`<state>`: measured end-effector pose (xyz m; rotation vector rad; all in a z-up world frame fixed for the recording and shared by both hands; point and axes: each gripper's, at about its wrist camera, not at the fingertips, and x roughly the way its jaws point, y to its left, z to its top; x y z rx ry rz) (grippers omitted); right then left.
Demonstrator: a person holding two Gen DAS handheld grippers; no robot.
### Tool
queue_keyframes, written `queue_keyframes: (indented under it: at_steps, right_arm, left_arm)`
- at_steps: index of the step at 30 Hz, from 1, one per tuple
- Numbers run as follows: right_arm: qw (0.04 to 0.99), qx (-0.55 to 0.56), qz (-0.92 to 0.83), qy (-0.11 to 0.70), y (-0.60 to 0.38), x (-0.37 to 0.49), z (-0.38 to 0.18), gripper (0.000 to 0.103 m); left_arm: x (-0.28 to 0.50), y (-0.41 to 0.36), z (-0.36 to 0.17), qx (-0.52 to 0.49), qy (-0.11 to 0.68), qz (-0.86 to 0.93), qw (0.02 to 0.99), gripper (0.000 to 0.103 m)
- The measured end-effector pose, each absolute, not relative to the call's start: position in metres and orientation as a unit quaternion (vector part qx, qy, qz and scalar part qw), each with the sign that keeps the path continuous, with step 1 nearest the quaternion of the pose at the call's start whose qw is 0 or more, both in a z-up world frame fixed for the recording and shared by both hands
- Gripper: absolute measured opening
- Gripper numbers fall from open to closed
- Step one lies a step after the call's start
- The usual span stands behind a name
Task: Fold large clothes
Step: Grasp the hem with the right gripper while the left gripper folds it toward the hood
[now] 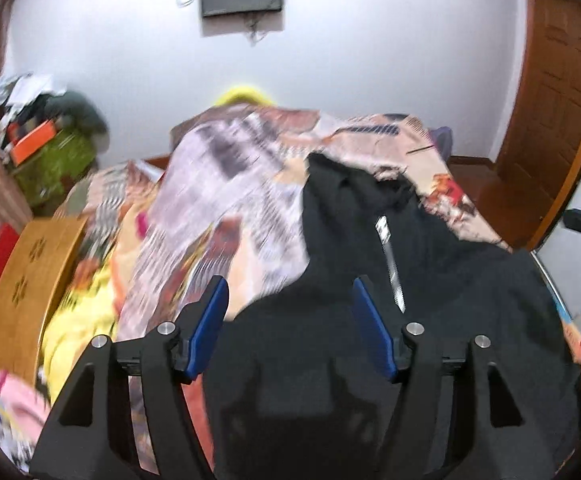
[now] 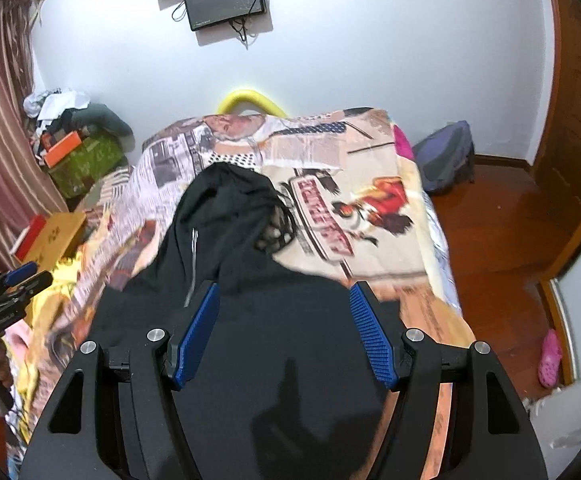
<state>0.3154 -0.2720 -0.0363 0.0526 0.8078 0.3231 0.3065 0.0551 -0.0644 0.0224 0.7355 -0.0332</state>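
Note:
A large black zip-up jacket (image 1: pixel 430 280) lies on a bed with a printed cover (image 1: pixel 230 200); its silver zipper (image 1: pixel 390 264) runs up the middle and the hood end is crumpled at the far side. My left gripper (image 1: pixel 288 296) is open and empty, hovering over the jacket's near left part. In the right wrist view the same jacket (image 2: pixel 274 320) spreads under my right gripper (image 2: pixel 284 300), which is open and empty above the near end. The left gripper (image 2: pixel 18 280) shows at the far left there.
A yellow wooden lap table (image 1: pixel 30 292) and a red box (image 2: pixel 30 236) sit at the bed's left. Cluttered boxes and clothes (image 2: pixel 78 136) stand by the curtain. A backpack (image 2: pixel 446 156), wooden floor (image 2: pixel 502 240), a pink shoe (image 2: pixel 550 356) and a door (image 2: pixel 578 100) are on the right.

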Motion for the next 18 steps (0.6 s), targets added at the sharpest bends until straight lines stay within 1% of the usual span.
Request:
queue_keyframes:
  at_steps: [3, 8, 14, 18]
  right_arm:
    - [0.9, 0.031, 0.167, 0.401, -0.264, 0.345, -0.04, 0.064]
    - [0.883, 0.056, 0.184, 0.428, -0.251, 0.399, -0.055, 0.064]
    - [0.852, 0.091, 0.185, 0.481, -0.227, 0.461, -0.091, 0.064]
    - [0.838, 0.104, 0.169, 0.509, -0.215, 0.495, -0.118, 0.064]
  left_arm:
    - [0.339, 0.04, -0.062, 0.026, 0.359, -0.025, 0.933, 0.065]
    - [0.404, 0.027, -0.078, 0.016, 0.382, -0.042, 0.923, 0.065]
    - [0.466, 0.022, -0.109, -0.013, 0.415, -0.048, 0.908, 0.065]
    - [0.491, 0.019, -0.129, -0.002, 0.424, -0.039, 0.905, 0.065]
